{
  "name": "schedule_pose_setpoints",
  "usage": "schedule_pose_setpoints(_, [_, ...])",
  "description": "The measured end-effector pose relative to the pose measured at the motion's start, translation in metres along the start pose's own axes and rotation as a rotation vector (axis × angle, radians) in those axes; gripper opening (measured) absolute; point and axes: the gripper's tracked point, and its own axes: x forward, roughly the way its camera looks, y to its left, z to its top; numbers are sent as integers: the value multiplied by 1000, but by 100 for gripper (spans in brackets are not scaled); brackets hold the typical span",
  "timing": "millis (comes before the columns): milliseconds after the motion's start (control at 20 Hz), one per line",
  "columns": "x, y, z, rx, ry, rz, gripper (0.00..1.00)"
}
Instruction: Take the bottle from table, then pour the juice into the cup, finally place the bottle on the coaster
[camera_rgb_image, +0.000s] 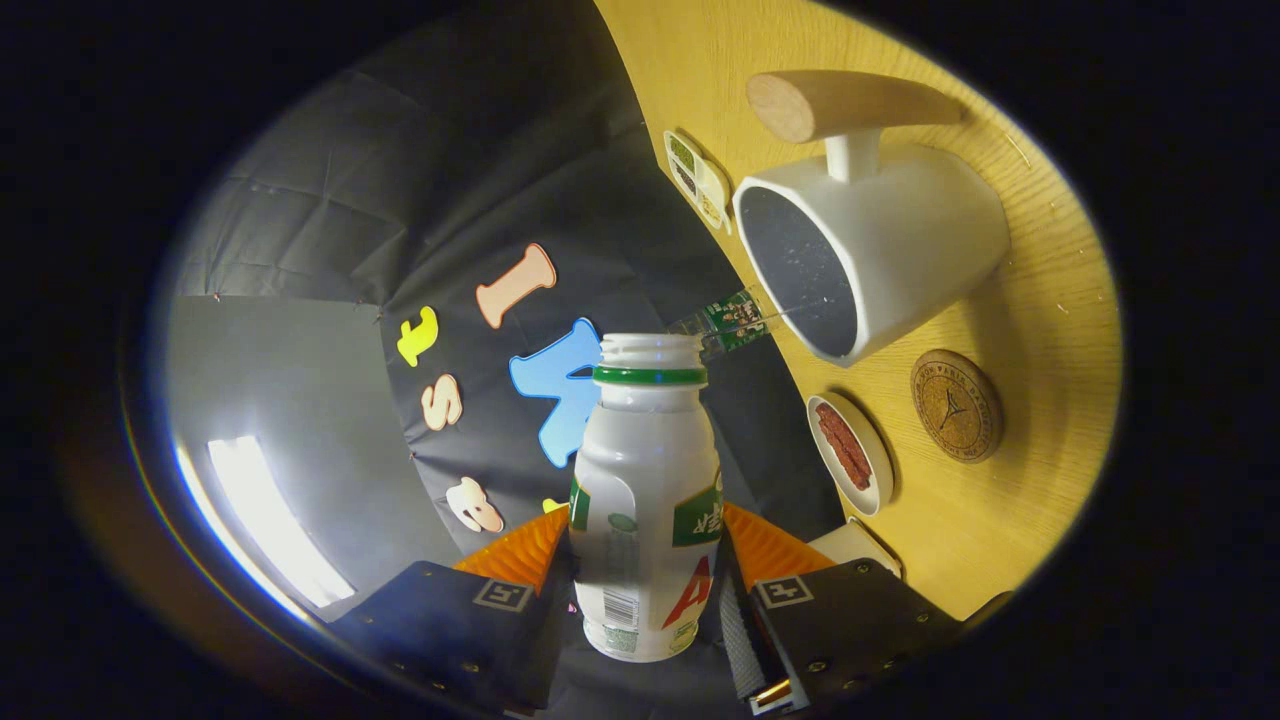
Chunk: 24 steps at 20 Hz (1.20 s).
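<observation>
A small white plastic bottle (645, 500) with a green neck ring and no cap stands between my fingers, and my gripper (645, 590) is shut on its lower body. The view is rolled, so the bottle is tipped sideways relative to the wooden table (1040, 300). Its open mouth points at the rim of a white cup (880, 250) with a wooden handle. No juice stream is visible. A round cork coaster (956, 405) lies on the table beside the cup, beyond my fingers.
A small white dish (850, 452) holding reddish-brown strips sits next to the coaster. A small sealed packet (697, 180) lies past the cup, near the table edge. Another white object (855, 545) shows just behind one finger.
</observation>
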Motion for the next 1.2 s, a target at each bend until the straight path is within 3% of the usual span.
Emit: schedule_pose_setpoints(1200, [-6, -11, 10, 2, -8, -30, 66])
